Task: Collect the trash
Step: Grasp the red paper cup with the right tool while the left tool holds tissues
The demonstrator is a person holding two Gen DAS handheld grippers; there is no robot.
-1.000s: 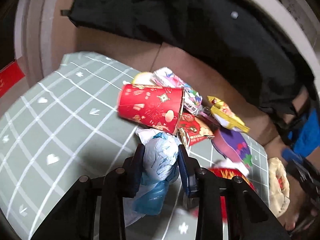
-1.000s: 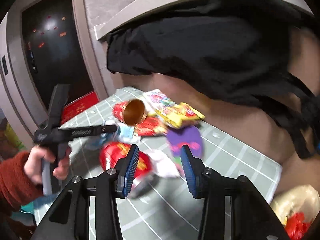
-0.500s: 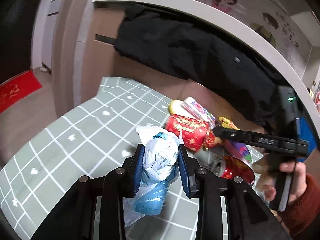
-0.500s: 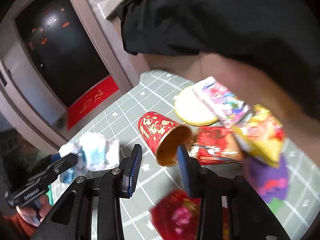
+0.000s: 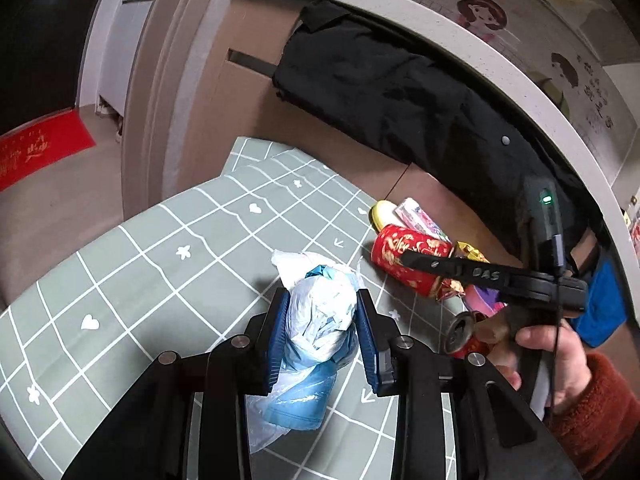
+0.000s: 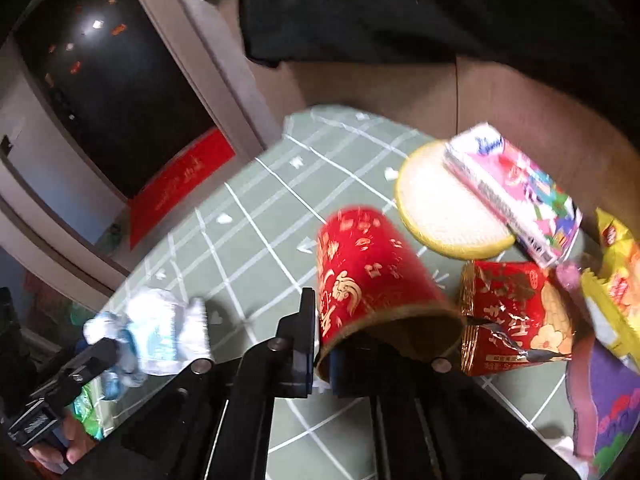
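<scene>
the left tool [image 5: 321,334] is clenched on a crumpled white and blue plastic bag [image 5: 320,320]; its blue pads press the bundle from both sides, and the bag's loose blue end hangs below them over the green checked cloth [image 5: 140,264] that covers the worktop. in the right wrist view the same bag [image 6: 156,334] shows at the lower left, held above the cloth's near edge.

the right tool [image 6: 320,344] has just been closing, and its jaws now grip the rim of a red paper cup [image 6: 368,276] with gold print: one finger [image 6: 306,340] lies against the outside of the cup wall, and the other is inside the mouth, mostly hidden. the cup lies on its side with the open mouth toward the camera. in the left wrist view the right tool's black body crosses in front of that cup [image 5: 404,260], held by a hand [image 5: 556,360] in a rust-coloured sleeve.

just beside the cup lies a torn red foil snack packet [image 6: 516,316]. behind them a round yellow-rimmed lid [image 6: 444,208] rests flat with a pink tissue pack [image 6: 516,188] overlapping its edge. a yellow wrapper [image 6: 616,288] and a purple wrapper [image 6: 612,412] lie at the right edge. a crushed red can [image 5: 466,338] sits near the hand. a black garment [image 5: 400,96] hangs behind the worktop.
</scene>
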